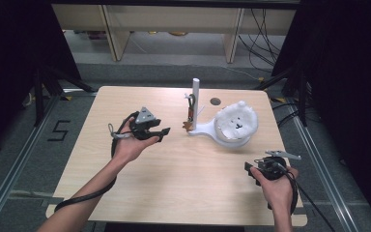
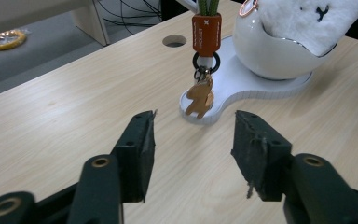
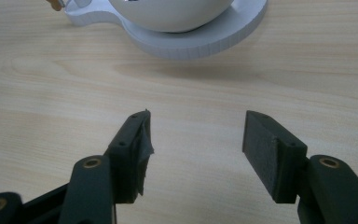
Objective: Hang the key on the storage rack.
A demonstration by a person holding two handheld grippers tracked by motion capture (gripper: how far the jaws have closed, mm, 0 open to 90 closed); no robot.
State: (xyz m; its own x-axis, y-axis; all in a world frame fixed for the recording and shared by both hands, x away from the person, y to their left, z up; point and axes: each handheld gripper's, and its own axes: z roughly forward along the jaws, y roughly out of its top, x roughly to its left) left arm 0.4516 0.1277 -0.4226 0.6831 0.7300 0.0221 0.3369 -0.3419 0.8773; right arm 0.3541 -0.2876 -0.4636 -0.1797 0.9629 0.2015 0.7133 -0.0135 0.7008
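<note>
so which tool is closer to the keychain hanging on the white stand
Left. The left tool sits just left of the keychain, jaws open and pointed at it. The right tool is farther off, near the table's front right edge, past the stand's bowl.

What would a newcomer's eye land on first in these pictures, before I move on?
Probably the fluffy white plush face sitting in a glossy white bowl on a white stand, right of the table's centre. Next, the orange keychain with a small brown animal charm hanging on the stand's post. Both tongs, left and right, are open and hold nothing.
</note>
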